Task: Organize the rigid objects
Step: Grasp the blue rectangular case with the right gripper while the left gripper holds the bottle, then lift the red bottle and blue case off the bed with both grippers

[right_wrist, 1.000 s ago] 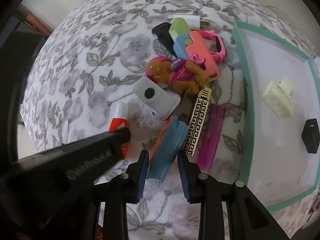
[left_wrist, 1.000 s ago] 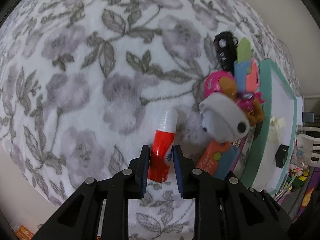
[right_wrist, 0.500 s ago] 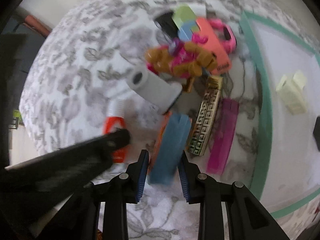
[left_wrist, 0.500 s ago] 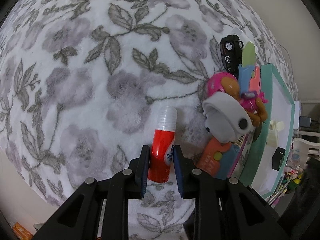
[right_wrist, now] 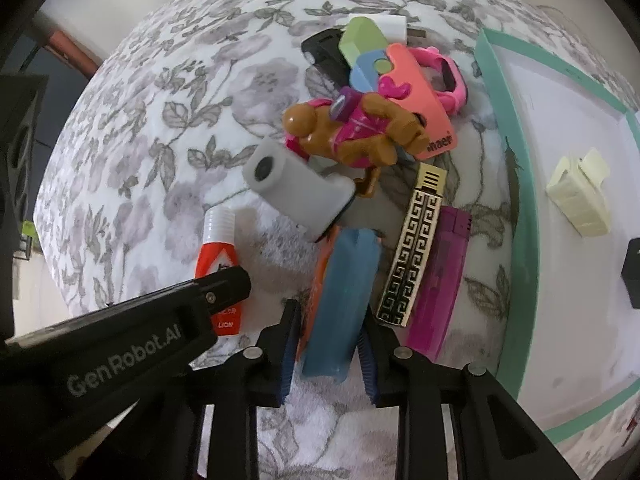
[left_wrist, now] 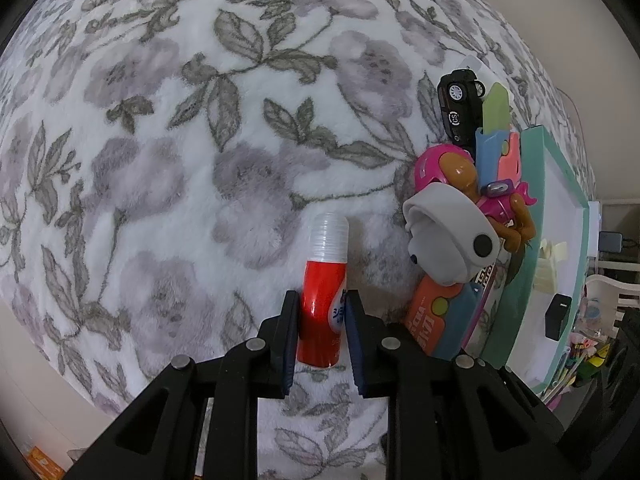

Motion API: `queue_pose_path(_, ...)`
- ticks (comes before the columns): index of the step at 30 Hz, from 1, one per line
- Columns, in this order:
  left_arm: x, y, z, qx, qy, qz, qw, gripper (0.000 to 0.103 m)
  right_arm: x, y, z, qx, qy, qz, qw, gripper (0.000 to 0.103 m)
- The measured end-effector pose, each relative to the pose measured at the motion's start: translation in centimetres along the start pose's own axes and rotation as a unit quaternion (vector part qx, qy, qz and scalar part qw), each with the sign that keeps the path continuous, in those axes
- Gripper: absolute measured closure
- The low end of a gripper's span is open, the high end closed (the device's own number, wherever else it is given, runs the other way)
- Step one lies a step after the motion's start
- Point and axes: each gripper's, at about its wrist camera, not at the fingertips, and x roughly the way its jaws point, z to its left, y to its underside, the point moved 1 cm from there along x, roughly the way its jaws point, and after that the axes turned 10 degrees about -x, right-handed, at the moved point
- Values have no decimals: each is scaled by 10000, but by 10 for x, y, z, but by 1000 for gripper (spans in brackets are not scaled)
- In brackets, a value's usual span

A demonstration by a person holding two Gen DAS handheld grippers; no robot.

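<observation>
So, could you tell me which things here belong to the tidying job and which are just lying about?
Job: glue stick, blue-and-orange case, grey cylinder, doll figure, gold lighter, magenta lighter, toy car, teal-rimmed tray.
Lying about: floral blanket, white chair.

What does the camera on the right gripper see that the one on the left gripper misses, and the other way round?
Only the right wrist view shows the gold patterned lighter, the purple lighter and the pink watch.

Only the left wrist view shows the wheels of the black toy car.

Both show the red glue stick, the grey cylinder, the dog figure, the blue case and the teal-rimmed tray.
</observation>
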Motion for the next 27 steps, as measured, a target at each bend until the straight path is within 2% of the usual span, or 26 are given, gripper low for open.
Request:
queue_pose_path(7, -16, 0, -4, -46, 22, -226, 9997, 80, -14, -2, -12, 142, -107, -39, 9998, 79)
queue_pose_path(14, -46, -4, -12, -15, 238, -591, 9980, 80, -50, -4, -21, 174, -248, -450, 9985, 80)
queue_pose_path(18, -74, -4, -18, 5, 533, -865, 9948, 80, -88, -10, -31, 250, -308, -978, 9944, 80)
queue_pose_path(21, -102, -1, -27, 158, 618, -1239, 9902, 80, -118, -8, -37, 309, -253, -1418, 9891, 80)
queue_pose_path(23, -115, 4, -34, 277, 694, -1397, 9874, 80, -136, -7, -45, 386, -21, -1680, 9850, 80)
queue_pose_path(26, -134, 11, -59, 540, 789, -1553, 9832, 80, -162, -2, -66, 571, 647, -1979, 9764, 80)
queue_pose_path(27, -140, 13, -70, 653, 811, -1586, 9818, 80, -168, 1, -71, 640, 753, -2036, 9740, 80)
